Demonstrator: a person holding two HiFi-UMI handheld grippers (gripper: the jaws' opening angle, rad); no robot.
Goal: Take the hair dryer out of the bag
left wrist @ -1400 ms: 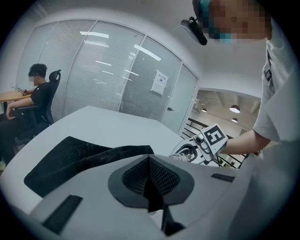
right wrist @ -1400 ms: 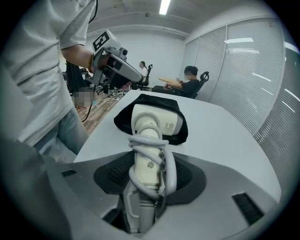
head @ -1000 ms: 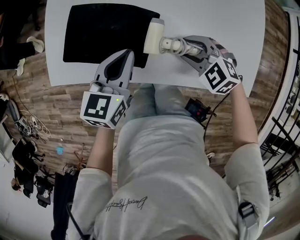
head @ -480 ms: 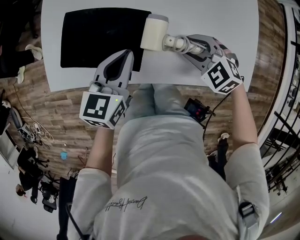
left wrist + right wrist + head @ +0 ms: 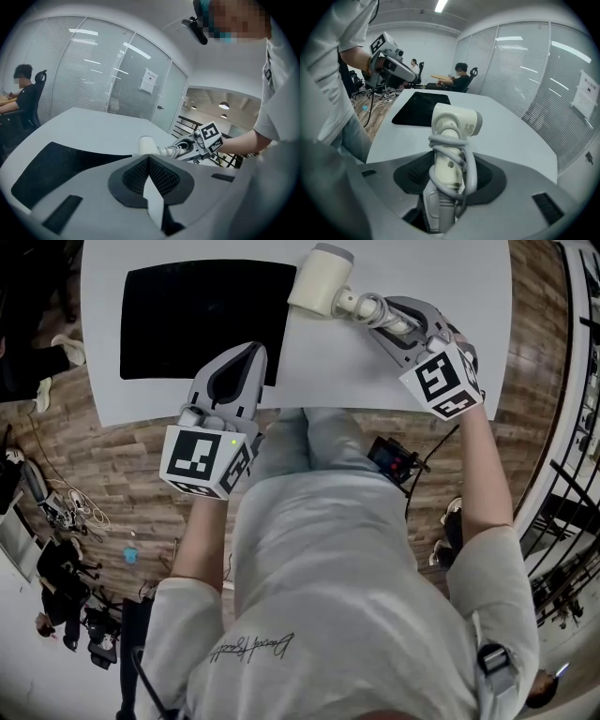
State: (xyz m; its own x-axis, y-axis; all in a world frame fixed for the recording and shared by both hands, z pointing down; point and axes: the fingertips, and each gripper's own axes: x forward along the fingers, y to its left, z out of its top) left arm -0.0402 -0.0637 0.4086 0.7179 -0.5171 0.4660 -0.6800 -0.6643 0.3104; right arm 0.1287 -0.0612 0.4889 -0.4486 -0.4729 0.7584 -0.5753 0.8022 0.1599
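A cream hair dryer (image 5: 322, 281) with its cord wound round the handle hangs just above the white table (image 5: 412, 277), clear of the flat black bag (image 5: 202, 320). My right gripper (image 5: 373, 312) is shut on the dryer's handle; in the right gripper view the dryer (image 5: 453, 123) stands up between the jaws of the right gripper (image 5: 449, 180). At the bag's near right corner my left gripper (image 5: 253, 352) is shut on the bag. From the left gripper view the left gripper (image 5: 149, 159) meets the bag (image 5: 61, 164) at its tip, with the dryer (image 5: 147, 144) beyond.
The table's near edge (image 5: 309, 407) runs just in front of my legs. A person (image 5: 23, 93) sits in a chair at the table's far end. Cables and gear (image 5: 66, 502) lie on the wooden floor to the left. Glass walls (image 5: 534, 79) stand behind the table.
My right gripper has carried the hair dryer away from the bag's open edge, to the right and farther across the table. The left gripper has stayed on the bag's corner.
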